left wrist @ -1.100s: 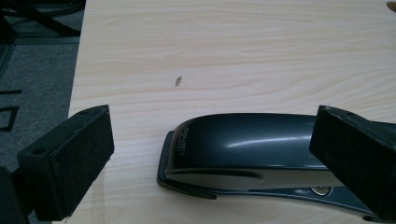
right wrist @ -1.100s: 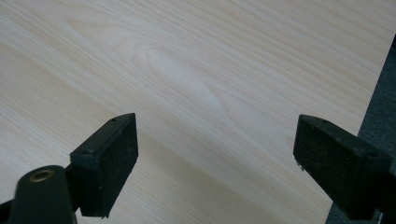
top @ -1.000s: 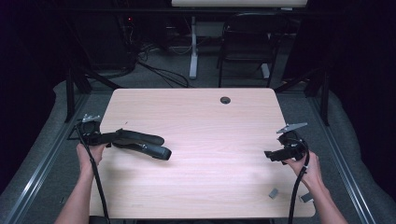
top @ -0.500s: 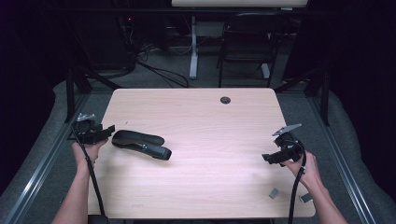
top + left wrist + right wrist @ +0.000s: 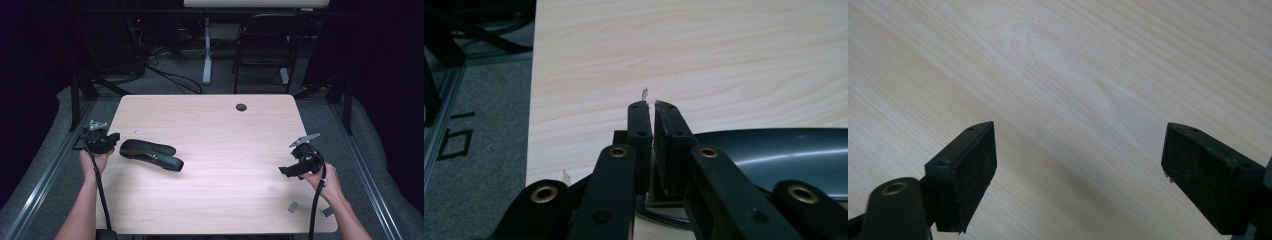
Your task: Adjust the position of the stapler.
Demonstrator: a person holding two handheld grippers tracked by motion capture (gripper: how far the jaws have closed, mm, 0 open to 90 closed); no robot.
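A black, glossy, elongated object [image 5: 150, 154] lies flat on the left part of the light wooden table [image 5: 225, 140]. My left gripper [image 5: 113, 138] hovers at the table's left edge, just left of that object's rounded end, apart from it. In the left gripper view its jaws [image 5: 653, 107] are shut with nothing between them, and the object's dark curved surface [image 5: 774, 150] lies below and to the right. Over the right side of the table my right gripper [image 5: 288, 170] is held low. Its jaws [image 5: 1078, 165] stand wide open over bare wood.
A round cable hole [image 5: 241, 107] sits near the table's far edge. Two small grey pieces [image 5: 293, 206] lie at the near right corner beside the right forearm. A chair [image 5: 262, 55] and cables [image 5: 170, 75] stand on the floor beyond the table.
My left gripper has let go of the black object and drawn back left to the table edge. The object stayed where it lay. The right gripper shifted slightly.
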